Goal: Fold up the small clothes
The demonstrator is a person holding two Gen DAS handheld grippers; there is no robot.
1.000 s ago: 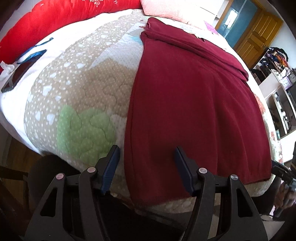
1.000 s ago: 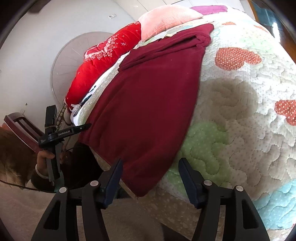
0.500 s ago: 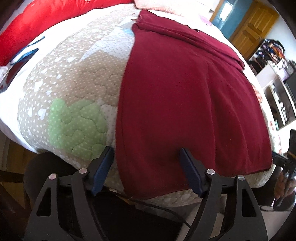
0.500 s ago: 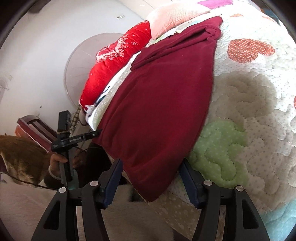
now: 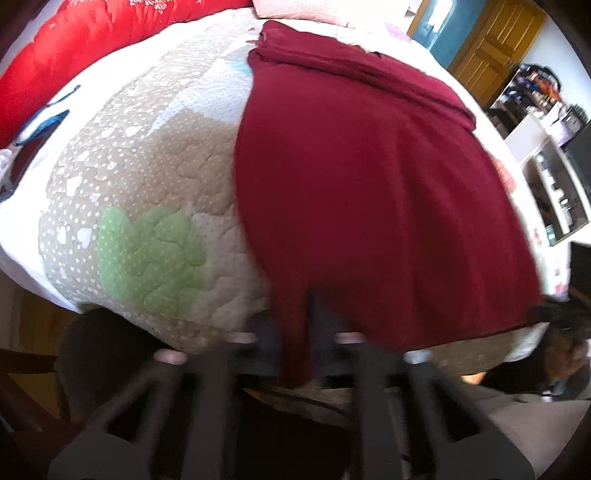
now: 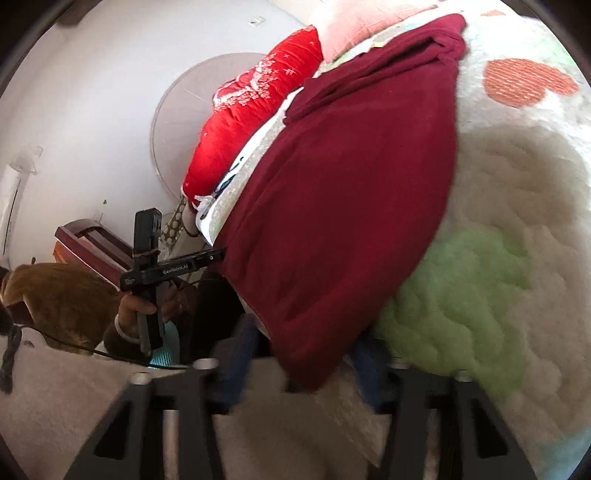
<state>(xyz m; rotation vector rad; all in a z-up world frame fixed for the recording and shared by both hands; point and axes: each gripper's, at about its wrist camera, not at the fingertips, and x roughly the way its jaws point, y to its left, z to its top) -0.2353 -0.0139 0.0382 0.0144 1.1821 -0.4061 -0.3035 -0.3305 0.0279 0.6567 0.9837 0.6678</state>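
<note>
A dark red garment (image 5: 369, 184) lies spread flat on a quilted bedspread (image 5: 147, 166), with its hem hanging over the near edge of the bed. My left gripper (image 5: 297, 339) is at the hem's left corner. Its jaws are closing, and a pinched ridge of the cloth stands between the pads. In the right wrist view the garment (image 6: 351, 184) runs away from me. Its other hem corner hangs between the fingers of my right gripper (image 6: 303, 365), whose jaws are closing with a little gap still showing. The left gripper (image 6: 218, 254), held in a hand, shows there at the far corner.
A red pillow (image 5: 92, 55) and a pink one (image 5: 295, 11) lie at the head of the bed. A wooden door (image 5: 495, 44) and a white shelf (image 5: 554, 184) stand beyond the right side. A dark wooden chair (image 6: 92, 240) stands by the white wall.
Both pairs of jaws have narrowed around the hem corners. The left one went from wide apart to pinching a fold of the red cloth. Both views are now blurred.
</note>
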